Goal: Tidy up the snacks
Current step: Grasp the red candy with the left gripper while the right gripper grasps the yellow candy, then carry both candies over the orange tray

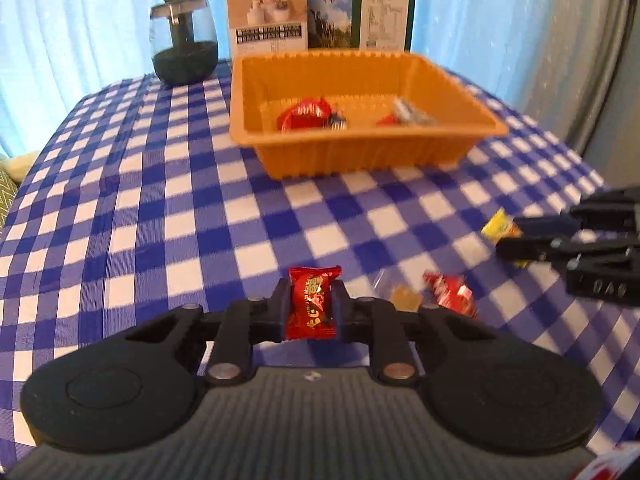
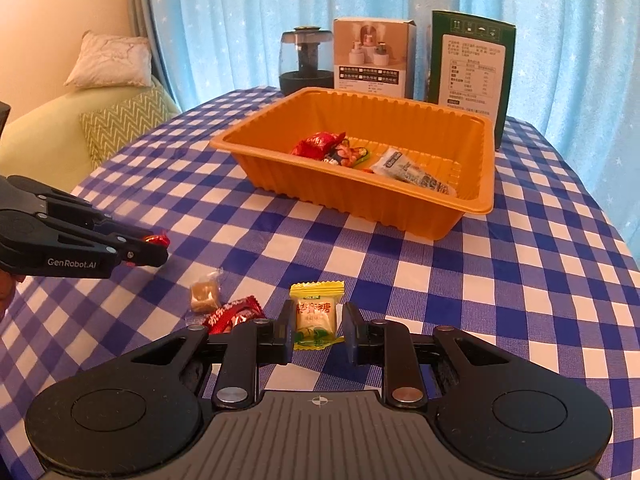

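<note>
In the left wrist view my left gripper (image 1: 311,294) is shut on a red wrapped candy (image 1: 312,308), low over the blue checked tablecloth. My right gripper (image 2: 318,320) is shut on a yellow wrapped candy (image 2: 316,314) that stands between its pads. Each gripper also shows in the other view: the right gripper (image 1: 516,236) at the right edge with the yellow candy (image 1: 498,227), the left gripper (image 2: 154,248) at the left with the red candy (image 2: 159,238). The orange tray (image 1: 360,152) (image 2: 360,200) stands farther back and holds several snack packets.
Between the grippers lie a clear-wrapped brown candy (image 2: 205,293) and a red candy (image 2: 236,314) on the cloth. Behind the tray stand a dark glass jar (image 1: 184,40), a white box (image 1: 266,16) and a green box (image 2: 472,72). A sofa with cushions (image 2: 120,124) lies left of the table.
</note>
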A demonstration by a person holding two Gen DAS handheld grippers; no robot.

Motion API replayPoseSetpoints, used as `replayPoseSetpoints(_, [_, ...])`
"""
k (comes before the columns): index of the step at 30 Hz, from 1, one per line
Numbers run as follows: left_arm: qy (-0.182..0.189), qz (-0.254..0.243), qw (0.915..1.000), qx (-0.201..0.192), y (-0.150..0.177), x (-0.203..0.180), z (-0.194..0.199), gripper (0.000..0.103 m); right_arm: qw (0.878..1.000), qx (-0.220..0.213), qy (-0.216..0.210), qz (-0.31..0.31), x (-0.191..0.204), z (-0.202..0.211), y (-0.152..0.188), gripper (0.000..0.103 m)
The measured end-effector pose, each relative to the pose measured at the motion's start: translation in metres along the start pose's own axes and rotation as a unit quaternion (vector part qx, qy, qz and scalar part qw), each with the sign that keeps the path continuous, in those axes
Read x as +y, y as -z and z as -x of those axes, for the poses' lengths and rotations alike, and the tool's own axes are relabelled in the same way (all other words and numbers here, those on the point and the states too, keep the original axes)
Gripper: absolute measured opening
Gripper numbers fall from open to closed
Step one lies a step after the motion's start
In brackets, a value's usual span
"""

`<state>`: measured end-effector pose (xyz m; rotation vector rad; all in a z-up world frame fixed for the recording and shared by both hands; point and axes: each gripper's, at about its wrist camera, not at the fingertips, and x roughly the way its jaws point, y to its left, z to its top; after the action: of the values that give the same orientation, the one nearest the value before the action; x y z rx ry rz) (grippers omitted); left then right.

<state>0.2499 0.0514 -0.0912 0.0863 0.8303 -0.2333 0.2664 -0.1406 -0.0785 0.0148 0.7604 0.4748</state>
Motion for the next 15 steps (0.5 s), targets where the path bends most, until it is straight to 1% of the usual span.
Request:
replayPoseSetpoints(4, [0.006, 0.016, 0.9996, -0.021, -0.015, -0.010, 0.004, 0.019, 1.000, -0.012, 0.005, -0.015, -0.004, 0.007, -0.009, 0.025])
replayPoseSetpoints(9, [0.017, 0.012, 0.9989, -0.042, -0.033, -0.028, 0.007, 0.019, 0.999, -0.035, 0.014, -0.035, -0.014, 0.018, -0.023, 0.025])
replayPoseSetpoints(15, [0.014, 0.026, 0.9971, -0.071, -0.052, -0.039, 0.007, 0.019, 0.997, -0.057, 0.023, -0.052, -0.026, 0.025, -0.043, 0.025])
